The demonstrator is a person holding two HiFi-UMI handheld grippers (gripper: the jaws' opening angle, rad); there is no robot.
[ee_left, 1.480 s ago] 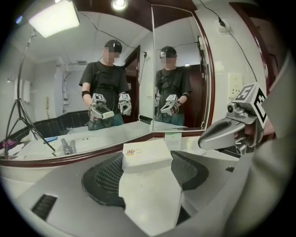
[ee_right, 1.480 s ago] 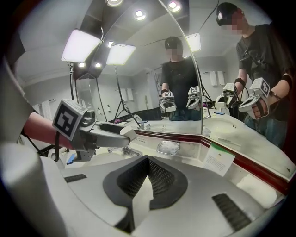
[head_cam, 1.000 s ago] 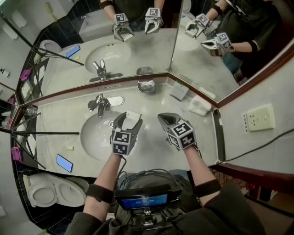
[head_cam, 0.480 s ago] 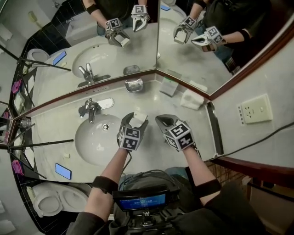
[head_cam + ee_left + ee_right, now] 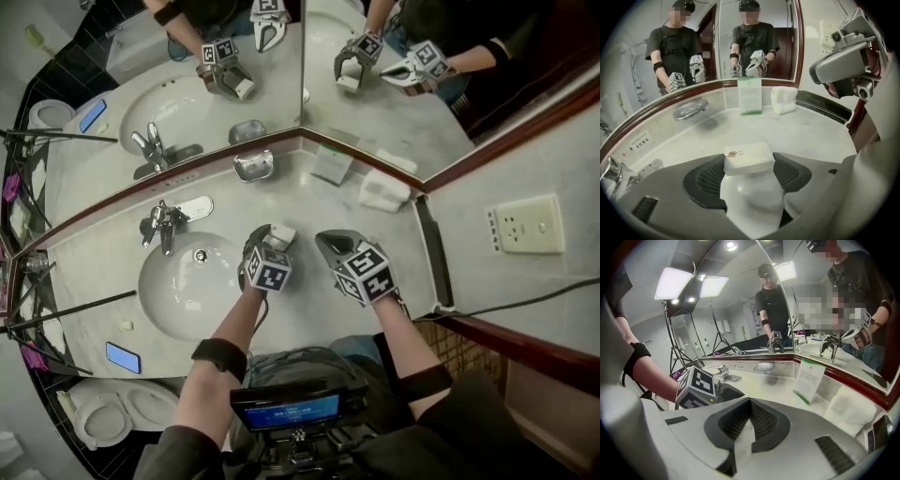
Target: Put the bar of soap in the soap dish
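White boxed bar of soap (image 5: 749, 158) is clamped between the pads of the left tool (image 5: 272, 236), printed side up, its far end poking past the tips. It sits low over the pale marble surface (image 5: 309, 202), just right of the sink basin (image 5: 187, 286); contact with the surface is unclear. The metal soap dish (image 5: 253, 166) is at the foot of the mirror, well apart from the soap, beyond it and slightly left. The right tool (image 5: 330, 244) has its jaws pressed together, just beside the left one. A green-edged card (image 5: 331, 164) and a folded towel (image 5: 384, 192) sit near the mirror corner.
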